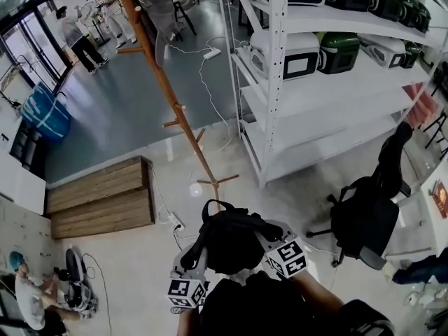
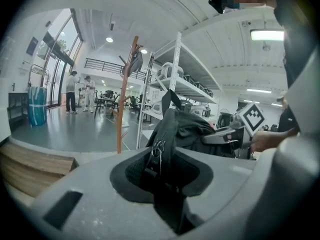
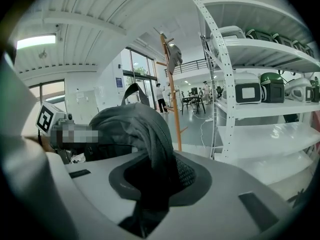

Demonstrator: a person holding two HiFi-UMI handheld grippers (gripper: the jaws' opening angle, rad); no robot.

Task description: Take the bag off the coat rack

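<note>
Left gripper [image 2: 162, 176] and right gripper [image 3: 150, 179] jaws are nearly closed, pinching the black fabric bag [image 1: 231, 243] clear of the orange wooden coat rack [image 1: 164, 82]. We should grip evenly.

One bag [image 1: 231, 243], one coat rack [image 1: 164, 82], one shelf unit [image 1: 315, 98] right of the coat rack, one office chair [image 1: 364, 222]

The room is bright. Light comes from long ceiling lamps [image 2: 267, 34] and big windows [image 2: 52, 54]. The gray floor [image 1: 133, 110] shines a little. Both gripper views bend round, with black corners. Nearby parts look blurry.
</note>
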